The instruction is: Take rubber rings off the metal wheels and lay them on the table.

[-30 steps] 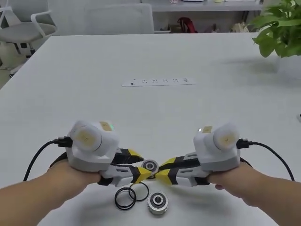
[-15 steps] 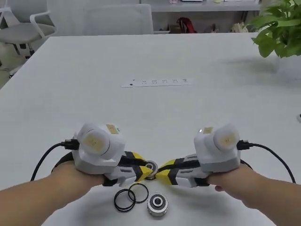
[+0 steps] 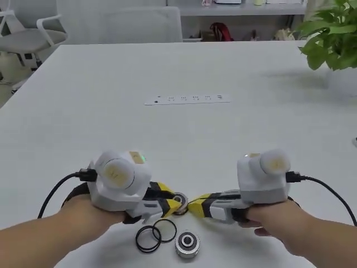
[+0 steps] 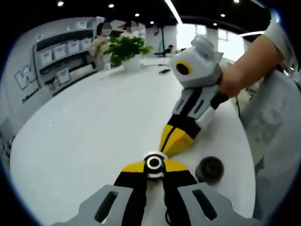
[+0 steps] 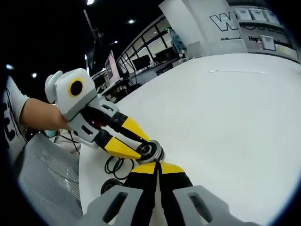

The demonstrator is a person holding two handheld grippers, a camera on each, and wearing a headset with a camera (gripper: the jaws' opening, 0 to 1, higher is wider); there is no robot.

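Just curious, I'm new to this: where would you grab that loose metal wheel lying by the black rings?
Pinch the loose metal wheel across its outer rim, coming straight down from above: it lies flat, hub up, with rubber rings close beside it.

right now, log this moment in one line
left gripper: shut on metal wheel | right gripper: shut, tip at that wheel | table: two rubber rings, second wheel

- Left tongs (image 3: pixel 172 205): gripped in the left hand (image 3: pixel 92 211), low over the tabletop's near edge, pointing right, jaws clamped on a metal wheel (image 3: pixel 179 199) at their tips.
- Right tongs (image 3: pixel 193 205): gripped in the right hand (image 3: pixel 273 216), level, pointing left, jaws pressed together, tips just beside that wheel.
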